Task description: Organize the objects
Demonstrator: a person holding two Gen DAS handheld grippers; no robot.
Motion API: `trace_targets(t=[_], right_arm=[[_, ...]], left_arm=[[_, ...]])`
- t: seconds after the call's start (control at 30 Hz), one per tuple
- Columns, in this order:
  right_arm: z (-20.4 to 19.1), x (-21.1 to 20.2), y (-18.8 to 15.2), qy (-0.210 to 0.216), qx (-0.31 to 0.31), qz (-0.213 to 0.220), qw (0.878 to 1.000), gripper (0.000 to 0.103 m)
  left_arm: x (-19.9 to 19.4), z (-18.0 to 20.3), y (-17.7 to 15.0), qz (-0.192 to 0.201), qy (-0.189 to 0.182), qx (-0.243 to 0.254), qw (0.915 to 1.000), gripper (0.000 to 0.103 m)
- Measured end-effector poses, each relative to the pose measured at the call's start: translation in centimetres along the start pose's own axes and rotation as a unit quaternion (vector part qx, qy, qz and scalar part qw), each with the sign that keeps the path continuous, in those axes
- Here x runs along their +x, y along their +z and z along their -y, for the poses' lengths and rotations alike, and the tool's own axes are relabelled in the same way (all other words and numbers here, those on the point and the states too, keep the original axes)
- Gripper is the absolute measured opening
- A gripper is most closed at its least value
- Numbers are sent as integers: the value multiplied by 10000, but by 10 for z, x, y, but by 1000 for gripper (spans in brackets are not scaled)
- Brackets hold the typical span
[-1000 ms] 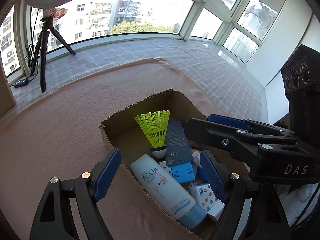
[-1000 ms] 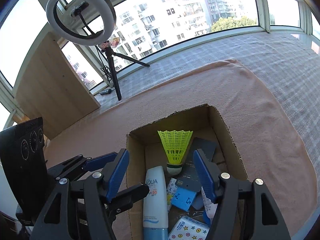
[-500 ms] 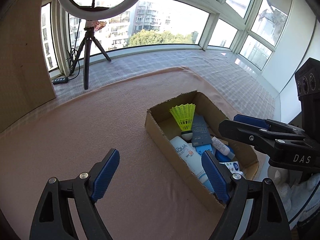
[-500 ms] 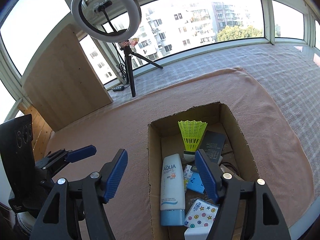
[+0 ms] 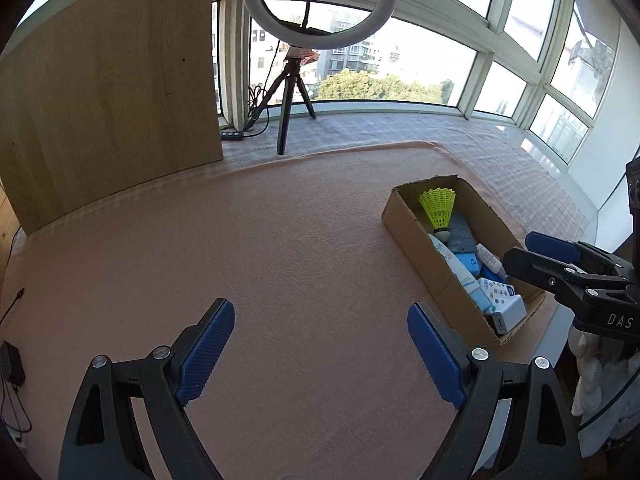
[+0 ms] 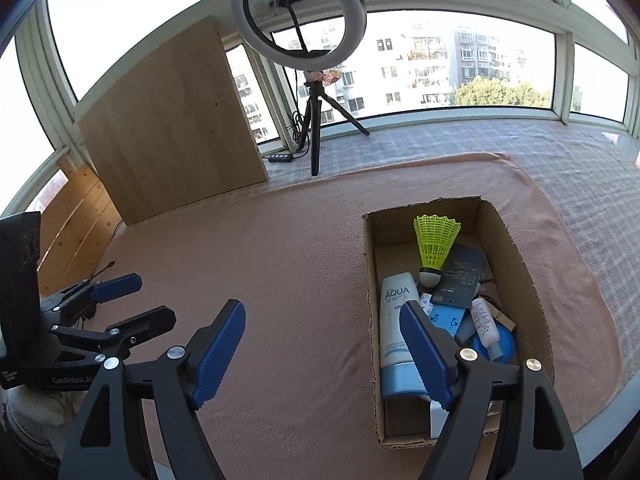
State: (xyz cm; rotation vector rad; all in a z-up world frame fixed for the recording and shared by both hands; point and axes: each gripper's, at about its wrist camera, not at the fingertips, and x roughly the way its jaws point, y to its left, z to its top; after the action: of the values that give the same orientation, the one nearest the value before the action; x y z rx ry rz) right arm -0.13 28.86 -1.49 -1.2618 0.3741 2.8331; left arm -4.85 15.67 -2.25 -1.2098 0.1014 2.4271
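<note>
Right gripper (image 6: 322,344): jaws opening, nothing between them, above pink cloth (image 6: 280,264) on worktop. Left gripper (image 6: 132,300) at left edge, jaws apart, empty. Cardboard box (image 6: 520,280) right of centre holds yellow shuttlecock (image 6: 434,242), AQUA tube (image 6: 394,320), dark card (image 6: 460,276), small white bottle (image 6: 485,326). Ring light on tripod (image 6: 298,12) and wooden board (image 6: 172,120) stand behind, by window.

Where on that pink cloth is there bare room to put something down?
Free: the wide stretch of pink cloth between the wooden board, the ring-light tripod and the cardboard box. Crowded: inside the box, around the shuttlecock and sunscreen tube.
</note>
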Motion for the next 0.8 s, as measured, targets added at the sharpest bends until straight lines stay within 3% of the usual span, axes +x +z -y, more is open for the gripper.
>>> trace_targets(t=[0.27, 0.6, 0.8], right_arm=[[-39, -1, -12, 85, -277, -80, 9995, 78], [-78, 4, -30, 105, -466, -114, 9988, 78], [-100, 9, -44, 128, -487, -144, 9986, 78]], left_arm=[[-35, -33, -22, 119, 415, -320, 9986, 94], [-54, -64, -56, 45, 649, -651, 9958, 99], [-63, -80, -73, 30, 911, -579, 9942, 100]])
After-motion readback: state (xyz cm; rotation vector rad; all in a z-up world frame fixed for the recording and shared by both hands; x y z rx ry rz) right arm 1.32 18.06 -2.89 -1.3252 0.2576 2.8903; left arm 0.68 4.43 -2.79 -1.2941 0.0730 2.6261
